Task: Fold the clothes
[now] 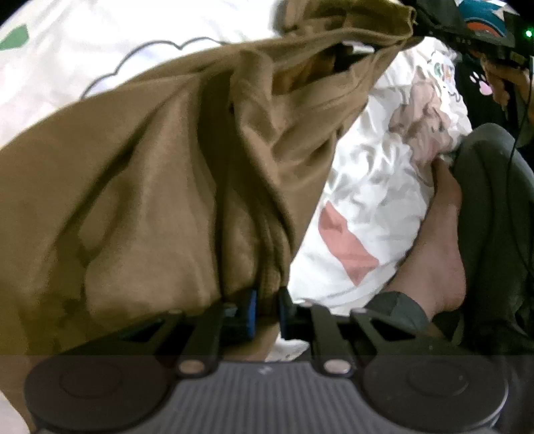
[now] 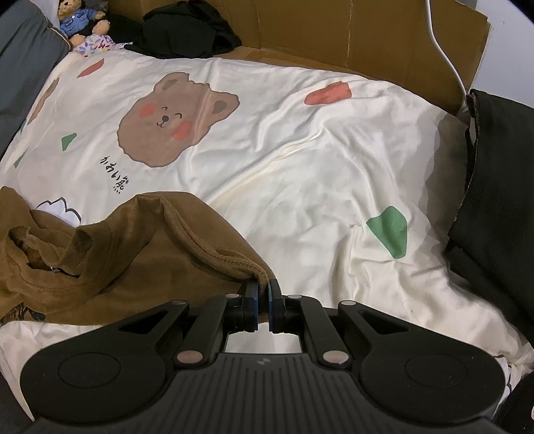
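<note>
The brown garment (image 1: 160, 187) fills the left wrist view, blurred, hiding most of the bear-print quilt (image 1: 373, 187) under it; its folds bury the tips of the left gripper (image 1: 267, 310). Right of the garment, a bare foot (image 1: 437, 253) is partly hidden. In the right wrist view the garment (image 2: 133, 260) runs off the left edge

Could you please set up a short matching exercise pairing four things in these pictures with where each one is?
Things:
1. brown shirt
2. teddy bear
3. cardboard
4. black cloth

Places:
A. far left corner of the bed
B. right edge of the bed
C. pinched in both grippers
D. standing behind the bed

Pairs: 1-C, 2-A, 3-D, 4-B
</note>
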Tool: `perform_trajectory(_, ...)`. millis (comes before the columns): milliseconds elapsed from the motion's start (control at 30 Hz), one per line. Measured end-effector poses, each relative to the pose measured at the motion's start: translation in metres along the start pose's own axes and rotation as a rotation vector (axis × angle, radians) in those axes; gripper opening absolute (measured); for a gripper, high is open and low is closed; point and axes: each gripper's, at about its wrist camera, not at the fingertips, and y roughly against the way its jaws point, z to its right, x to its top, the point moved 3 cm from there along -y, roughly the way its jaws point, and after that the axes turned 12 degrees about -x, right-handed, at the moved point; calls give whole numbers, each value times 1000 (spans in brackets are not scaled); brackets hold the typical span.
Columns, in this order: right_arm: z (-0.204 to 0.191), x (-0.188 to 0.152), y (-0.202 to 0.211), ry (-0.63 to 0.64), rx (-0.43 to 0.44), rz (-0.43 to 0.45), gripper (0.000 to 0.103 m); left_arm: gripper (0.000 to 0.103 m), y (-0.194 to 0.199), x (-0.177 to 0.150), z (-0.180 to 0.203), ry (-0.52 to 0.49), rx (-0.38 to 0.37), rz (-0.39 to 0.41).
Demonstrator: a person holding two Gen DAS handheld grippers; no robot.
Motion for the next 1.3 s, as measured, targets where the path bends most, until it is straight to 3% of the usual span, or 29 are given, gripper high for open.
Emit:
perform_trajectory(333,-1,11,25,-5,-29,96,5,11,57,-6,8,-14,160,135)
perform_trajectory(533,-1,24,59,-20,-11,173,5,10,117,-21,18,-17,302,279)
perform_trajectory(867,-15,54,131,60,-19,338,5,9,194,-53,39,-8,512,512)
perform_trajectory(1067,-27,81,197,108,-23,487,5,8,259,-83,57,58,617,754)
perform_trajectory(1300,-21,110,283,131,-56,667,5,8,325,-113,88,74,708,954)
